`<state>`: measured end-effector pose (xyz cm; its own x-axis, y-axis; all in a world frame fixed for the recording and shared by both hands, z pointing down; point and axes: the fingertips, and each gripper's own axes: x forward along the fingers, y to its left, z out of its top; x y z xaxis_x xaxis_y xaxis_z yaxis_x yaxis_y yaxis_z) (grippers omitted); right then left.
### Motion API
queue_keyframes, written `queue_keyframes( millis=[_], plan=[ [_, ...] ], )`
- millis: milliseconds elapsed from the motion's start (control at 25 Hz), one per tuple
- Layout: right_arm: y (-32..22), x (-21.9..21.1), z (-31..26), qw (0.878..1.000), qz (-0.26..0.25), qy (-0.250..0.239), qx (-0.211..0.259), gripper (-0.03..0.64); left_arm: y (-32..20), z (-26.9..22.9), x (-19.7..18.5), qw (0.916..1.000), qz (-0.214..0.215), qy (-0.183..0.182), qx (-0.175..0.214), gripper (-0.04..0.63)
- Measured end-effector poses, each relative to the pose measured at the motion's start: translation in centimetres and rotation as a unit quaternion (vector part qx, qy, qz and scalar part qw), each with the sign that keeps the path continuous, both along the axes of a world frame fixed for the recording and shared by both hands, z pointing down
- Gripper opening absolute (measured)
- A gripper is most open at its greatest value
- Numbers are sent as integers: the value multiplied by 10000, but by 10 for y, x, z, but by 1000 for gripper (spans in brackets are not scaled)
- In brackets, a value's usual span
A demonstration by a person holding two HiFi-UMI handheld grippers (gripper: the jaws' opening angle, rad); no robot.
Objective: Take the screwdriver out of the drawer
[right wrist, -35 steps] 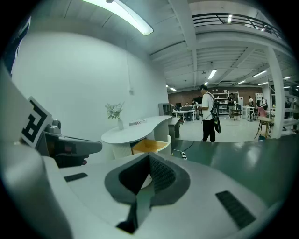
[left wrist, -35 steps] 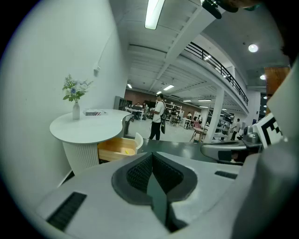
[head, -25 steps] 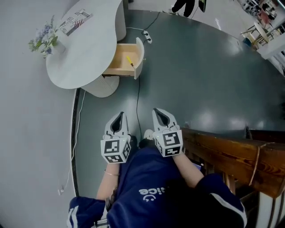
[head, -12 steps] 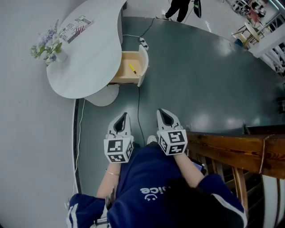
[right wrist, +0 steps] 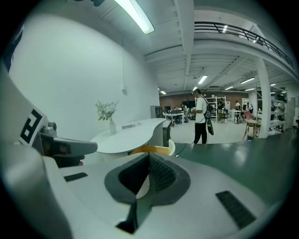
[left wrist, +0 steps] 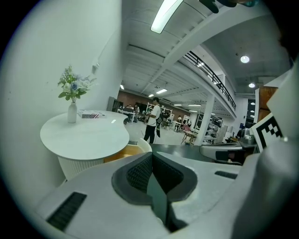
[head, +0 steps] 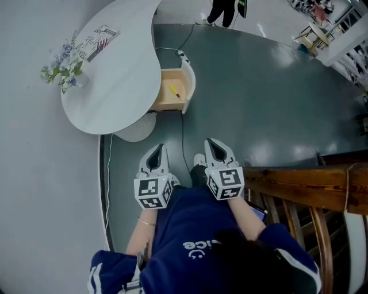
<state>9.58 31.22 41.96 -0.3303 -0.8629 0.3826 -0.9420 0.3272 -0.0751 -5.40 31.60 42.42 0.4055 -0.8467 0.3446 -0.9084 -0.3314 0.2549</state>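
Note:
A yellow screwdriver [head: 175,91] lies in the open wooden drawer [head: 183,105] of a white curved desk [head: 112,74], far ahead in the head view. Both grippers are held near my body, well short of the drawer. My left gripper [head: 156,152] is shut with nothing between its jaws. My right gripper [head: 213,146] is shut and empty too. The left gripper view shows the desk [left wrist: 84,135] and the drawer's front [left wrist: 142,145] beyond the jaws. The right gripper view shows the drawer [right wrist: 154,149] straight ahead.
A vase of flowers [head: 64,72] and a booklet [head: 96,39] sit on the desk. A cable and power strip [head: 183,55] lie on the dark floor by the drawer. A wooden railing [head: 305,186] runs at my right. A person [head: 224,11] stands far off.
The desk and drawer have come closer and shifted slightly lower in the head view as I walk toward them. Both grippers have stayed shut and side by side.

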Motion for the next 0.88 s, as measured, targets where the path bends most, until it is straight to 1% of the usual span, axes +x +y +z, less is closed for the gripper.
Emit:
queue_keyframes(
  millis=[120, 280, 400, 520, 600, 720, 880],
  plan=[
    [-11, -1, -3, 9998, -25, -186, 11, 8, -7, 1, -3, 9999, -113, -37, -11, 5],
    [-31, -8, 7, 9995, -328, 23, -14, 8, -24, 6, -8, 9994, -293, -203, -7, 5],
    [-52, -4, 17, 9984, -543, 44, -145, 8, -39, 5, -7, 9984, -445, -360, -12, 5],
    [-80, -6, 21, 9967, -794, 71, -177, 8, -58, 5, -7, 9966, -680, -462, -103, 5],
    [-100, -6, 23, 9955, -929, 59, -201, 8, -74, 7, -5, 9957, -761, -502, -170, 5],
    [-128, -4, 27, 9934, -1114, 10, -260, 8, -96, 10, 5, 9944, -816, -617, -257, 5],
    [-163, -2, 33, 9916, -1247, -179, -311, 8, -127, 13, 19, 9934, -773, -796, -285, 5]
  ],
)
